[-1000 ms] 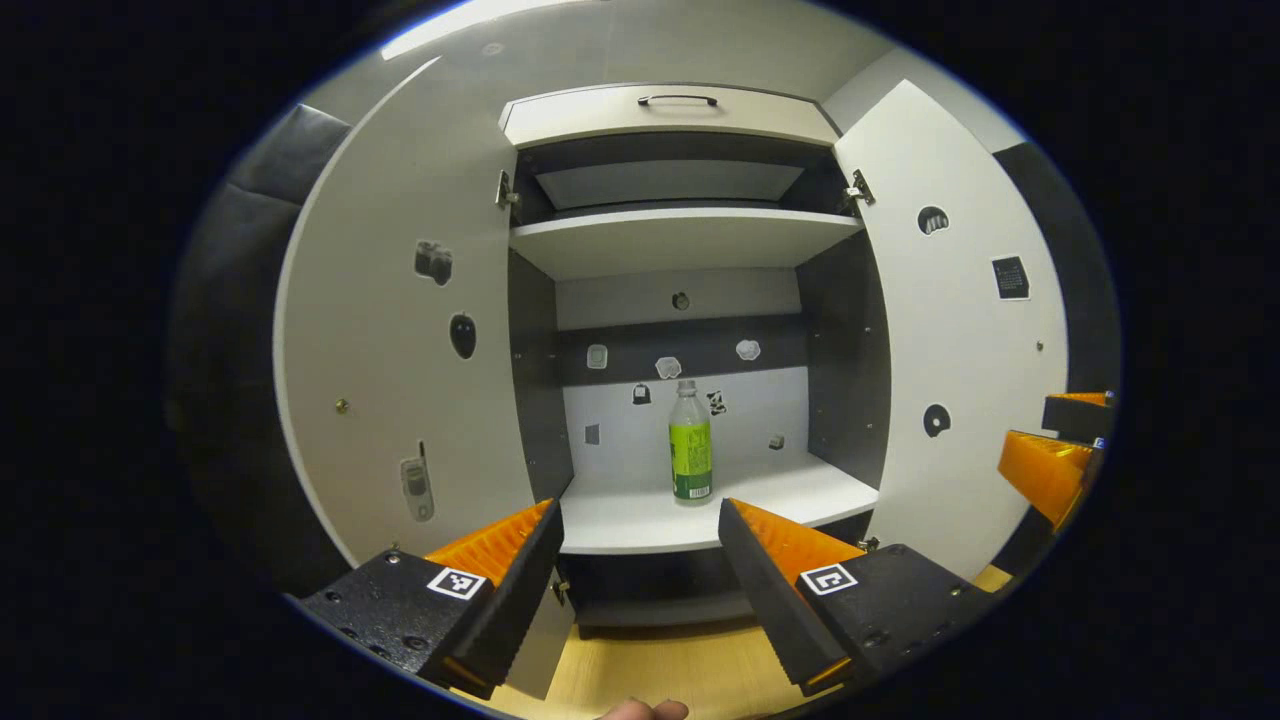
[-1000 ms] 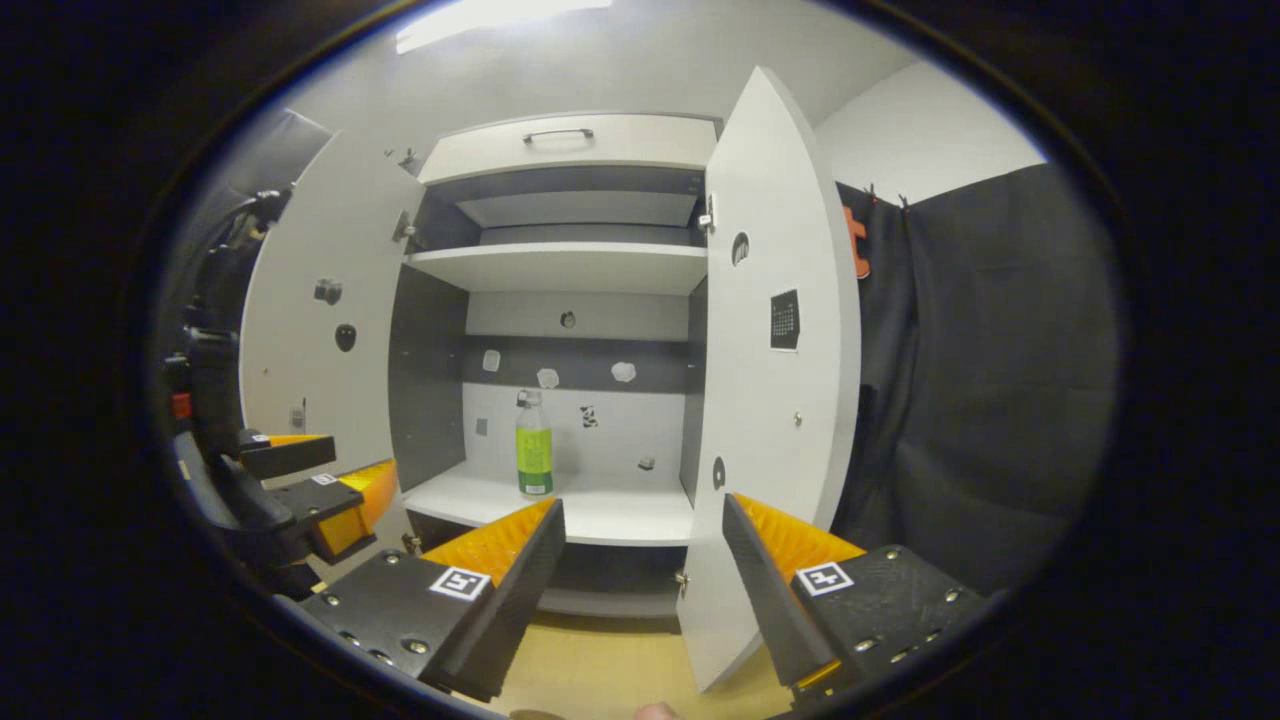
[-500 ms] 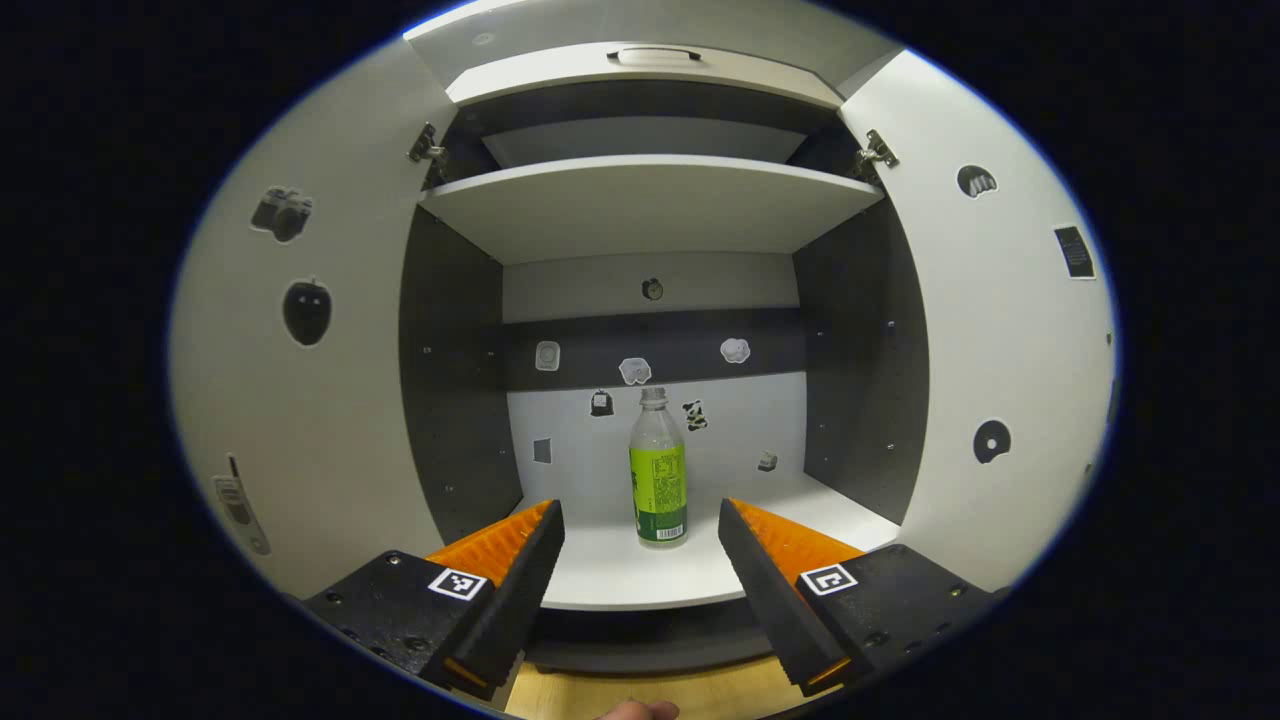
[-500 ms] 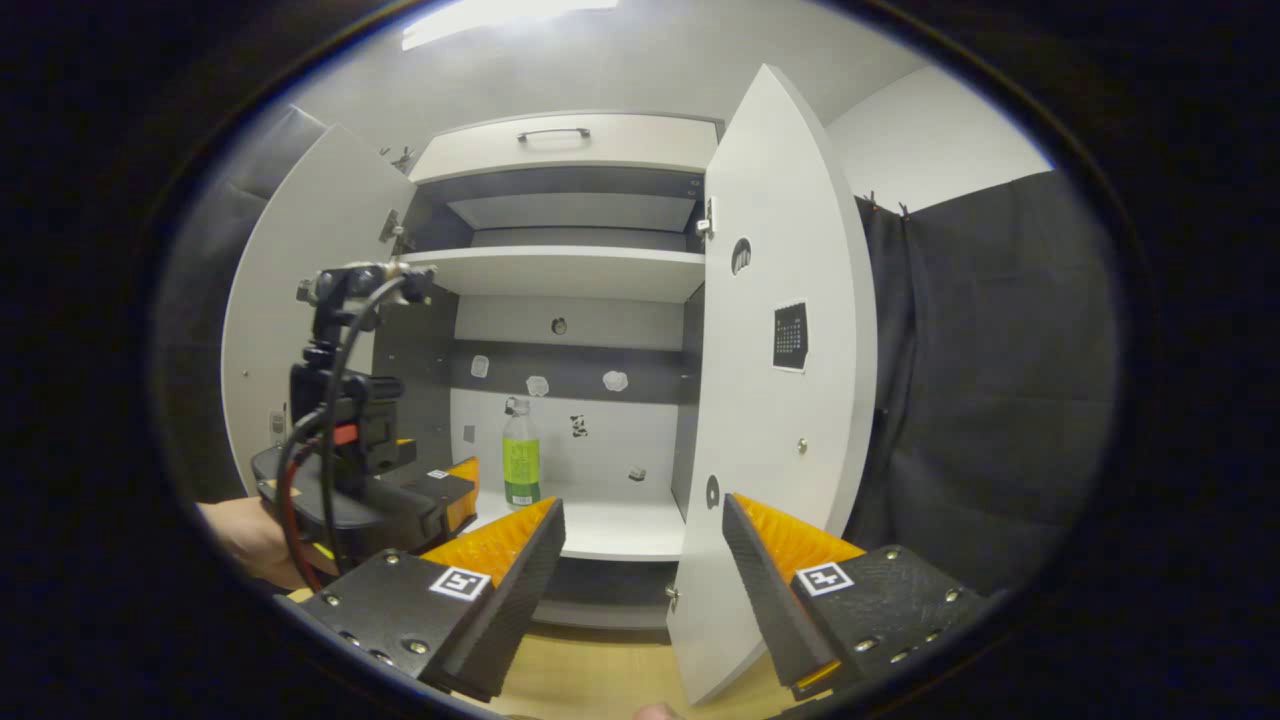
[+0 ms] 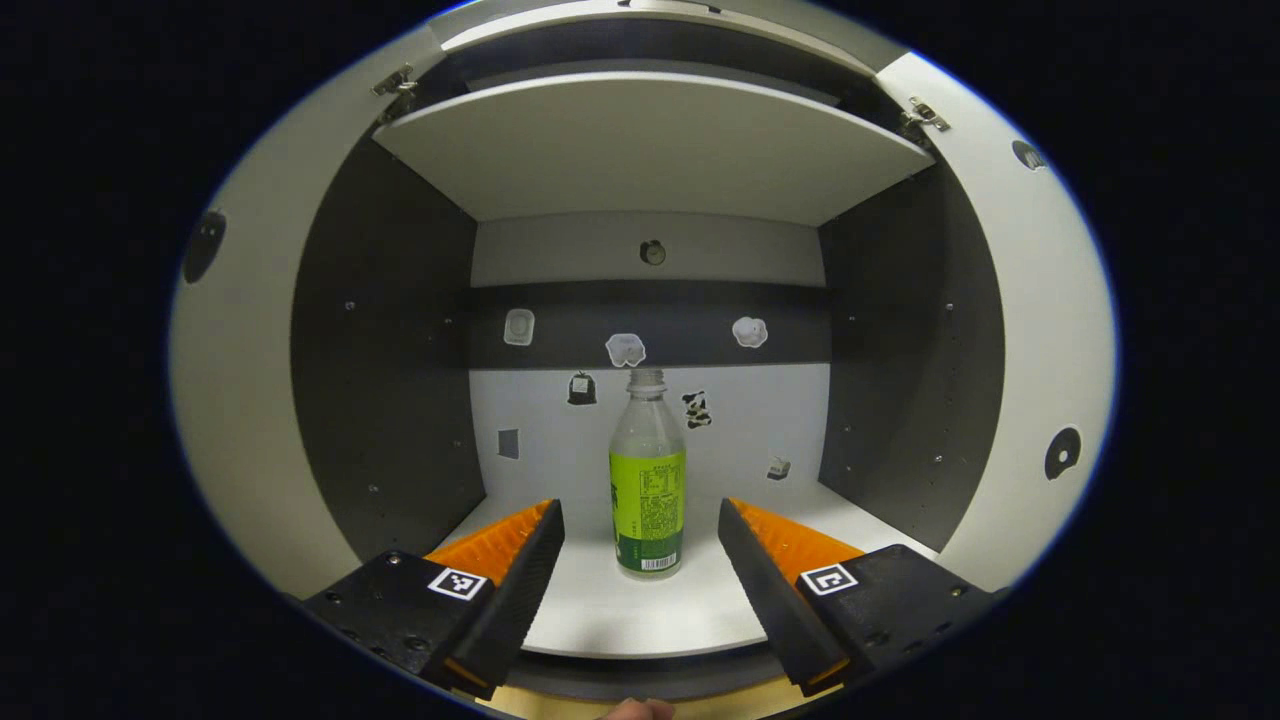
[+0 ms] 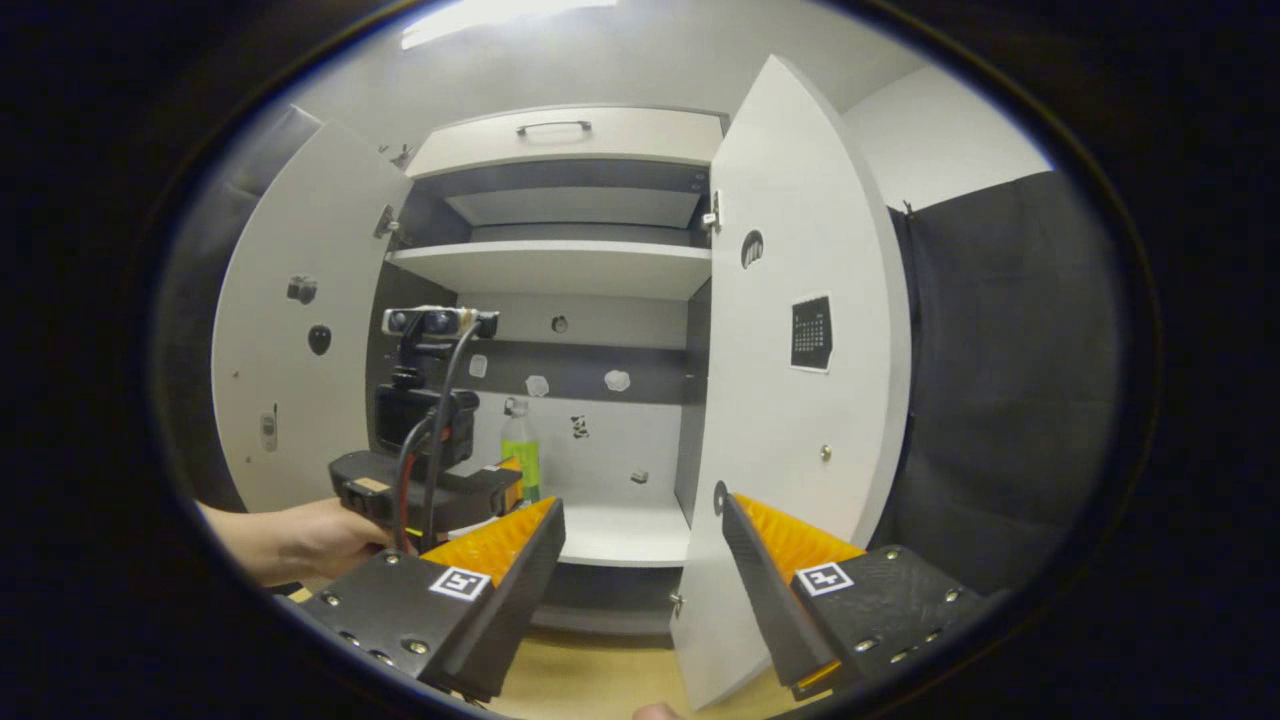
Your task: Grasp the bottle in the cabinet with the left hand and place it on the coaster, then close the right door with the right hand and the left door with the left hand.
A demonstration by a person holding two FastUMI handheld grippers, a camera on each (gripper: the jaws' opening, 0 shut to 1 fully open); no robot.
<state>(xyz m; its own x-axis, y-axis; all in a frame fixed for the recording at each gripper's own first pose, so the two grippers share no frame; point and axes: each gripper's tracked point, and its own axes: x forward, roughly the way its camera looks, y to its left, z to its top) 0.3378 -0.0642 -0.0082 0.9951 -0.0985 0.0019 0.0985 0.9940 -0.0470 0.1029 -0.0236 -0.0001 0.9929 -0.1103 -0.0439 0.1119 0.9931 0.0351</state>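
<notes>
A clear bottle (image 5: 648, 480) with a green label stands upright on the cabinet's lower shelf (image 5: 640, 610). My left gripper (image 5: 640, 520) is open just in front of it, one finger on each side, not touching. In the right gripper view the same bottle (image 6: 520, 452) is partly hidden behind the left gripper's body (image 6: 425, 490), which a hand (image 6: 300, 535) holds. My right gripper (image 6: 640, 520) is open and holds nothing, back from the cabinet beside the open right door (image 6: 800, 420). The left door (image 6: 290, 330) also stands open.
An upper shelf (image 5: 650, 150) spans the cabinet above the bottle. Small stickers dot the back wall (image 5: 650, 430) and both doors. A drawer with a handle (image 6: 553, 127) tops the cabinet. Light wood flooring (image 6: 590, 680) lies below, and black cloth (image 6: 1000, 400) hangs on the right.
My left gripper has moved forward into the cabinet, so the bottle now stands between its open fingers. My right gripper has barely shifted.
</notes>
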